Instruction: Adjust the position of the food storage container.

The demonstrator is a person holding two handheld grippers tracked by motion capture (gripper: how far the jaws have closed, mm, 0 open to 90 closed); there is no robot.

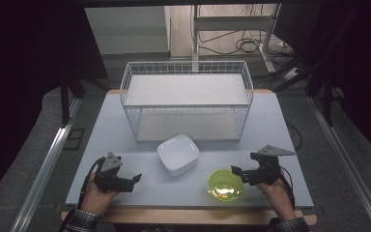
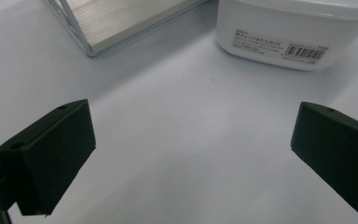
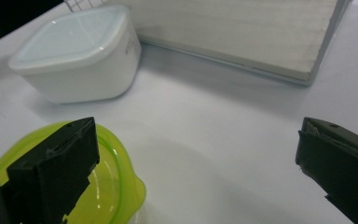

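Observation:
A white square bowl [image 1: 178,154] sits in the middle of the grey table, just in front of a white wire rack [image 1: 187,99]. A translucent yellow-green bowl [image 1: 225,184] stands near the front edge to its right. My left gripper [image 1: 136,178] rests low at the front left, open and empty, pointing toward the white bowl [image 2: 292,32], whose barcode label faces it. My right gripper [image 1: 235,171] is open beside the green bowl [image 3: 103,186], its left jaw over the bowl's rim. The white bowl [image 3: 78,53] lies beyond it to the left.
The wire rack [image 3: 242,37] has a pale board as its lower shelf and another on top; its corner [image 2: 121,23] lies ahead of my left gripper. The table's front edge [image 1: 188,205] runs just under both hands. Metal rails flank the table on both sides.

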